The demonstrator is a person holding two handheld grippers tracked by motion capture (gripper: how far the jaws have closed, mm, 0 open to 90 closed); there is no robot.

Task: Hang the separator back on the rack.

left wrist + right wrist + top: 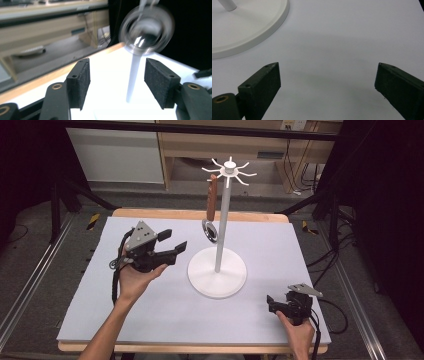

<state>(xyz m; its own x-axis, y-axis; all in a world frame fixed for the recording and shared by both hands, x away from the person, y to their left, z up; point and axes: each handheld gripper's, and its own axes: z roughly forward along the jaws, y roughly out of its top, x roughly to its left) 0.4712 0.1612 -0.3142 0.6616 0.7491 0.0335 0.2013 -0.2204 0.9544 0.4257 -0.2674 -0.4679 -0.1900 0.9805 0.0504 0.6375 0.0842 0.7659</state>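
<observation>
Across the middle of the high view sat a wooden table covered by a pale grey-white mat, with dark floor, metal rails and black stand legs all around it. Up in the top of the frame there was light wooden shelving and a white panel against the back wall, plus some cables on the right.

Centre of the mat had a white stand: round flat base, thin pole, and a ring of little hooks on top. Hanging off one hook, just left of the pole, was a ladle with a brown wooden handle and a shiny metal bowl at the bottom, dangling clear of the mat. In the left gripper view the bowl came out blurry but clearly steel and round, upper right of the frame.

The left gripper was center-left, pointed toward the ladle, its pads spread apart with nothing between them. The right gripper sat low in the lower right, pads also spread wide over bare mat.
</observation>
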